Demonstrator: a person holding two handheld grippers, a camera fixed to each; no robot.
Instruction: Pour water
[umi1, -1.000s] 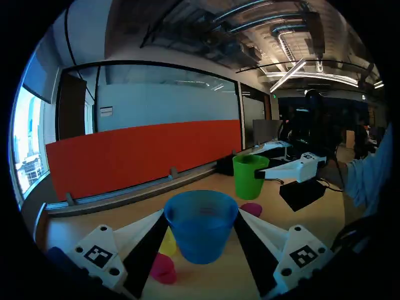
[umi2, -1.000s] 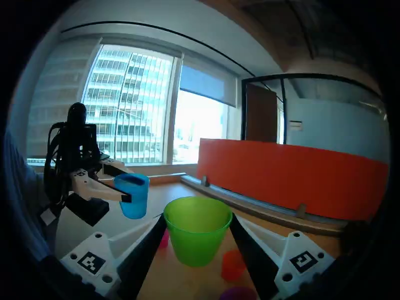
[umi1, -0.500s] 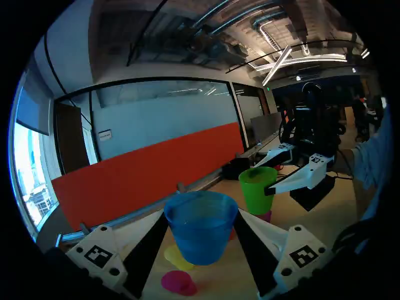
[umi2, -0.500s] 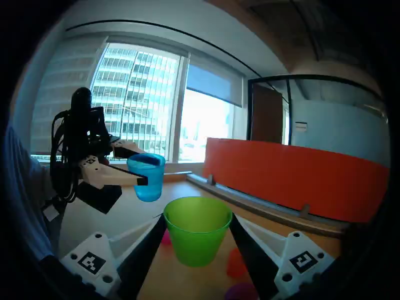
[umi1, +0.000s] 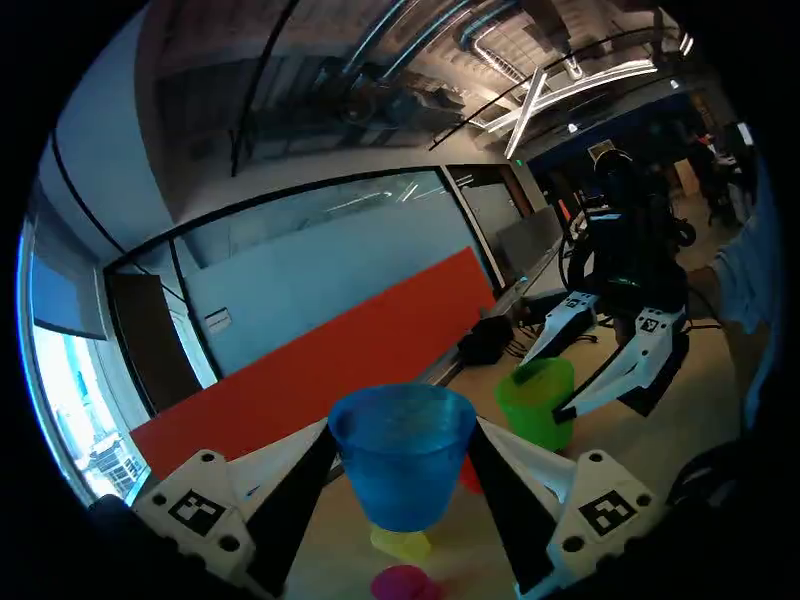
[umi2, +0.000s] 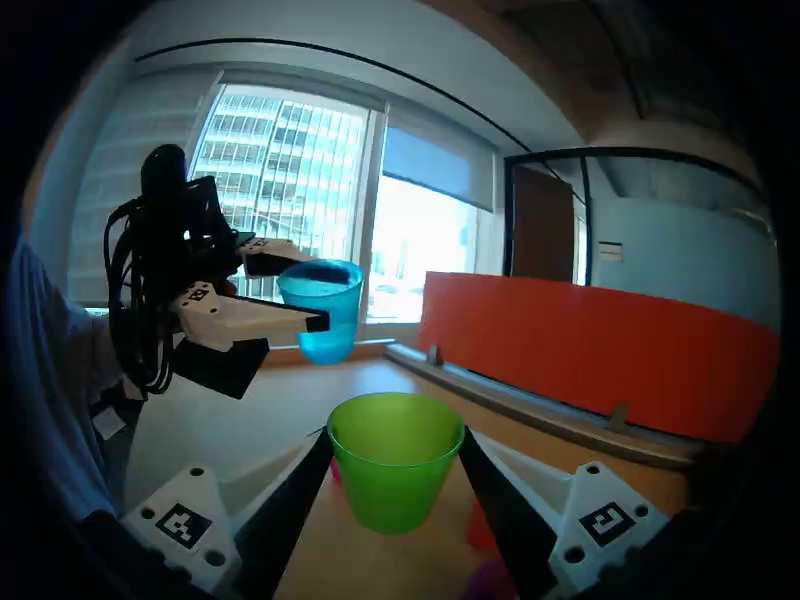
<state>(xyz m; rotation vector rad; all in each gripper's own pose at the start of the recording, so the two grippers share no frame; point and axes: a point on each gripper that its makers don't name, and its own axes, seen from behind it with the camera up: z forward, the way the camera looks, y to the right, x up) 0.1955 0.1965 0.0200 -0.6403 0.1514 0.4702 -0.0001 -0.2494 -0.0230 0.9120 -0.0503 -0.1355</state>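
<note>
A translucent blue cup (umi1: 402, 455) sits between the fingers of my left gripper (umi1: 402, 470), which is shut on it. In the right gripper view the same blue cup (umi2: 322, 310) hangs raised and tipped, up and to the left of a green cup (umi2: 396, 458). My right gripper (umi2: 396, 470) is shut on that green cup. The green cup (umi1: 537, 400) also appears in the left gripper view, lower right of the blue one, with the right gripper (umi1: 560, 395) behind it. I cannot tell whether water is in the blue cup.
A wooden table (umi2: 300, 560) lies below. Small coloured cups stand on it: yellow (umi1: 401, 543), magenta (umi1: 398, 582) and red (umi2: 480, 527). An orange partition (umi2: 620, 350) runs along the far edge. A person's sleeve (umi2: 50, 400) is at left, windows (umi2: 300, 210) behind.
My left gripper has risen with the blue cup and swung closer to the green cup, tilting as it went. The green cup has stayed almost still.
</note>
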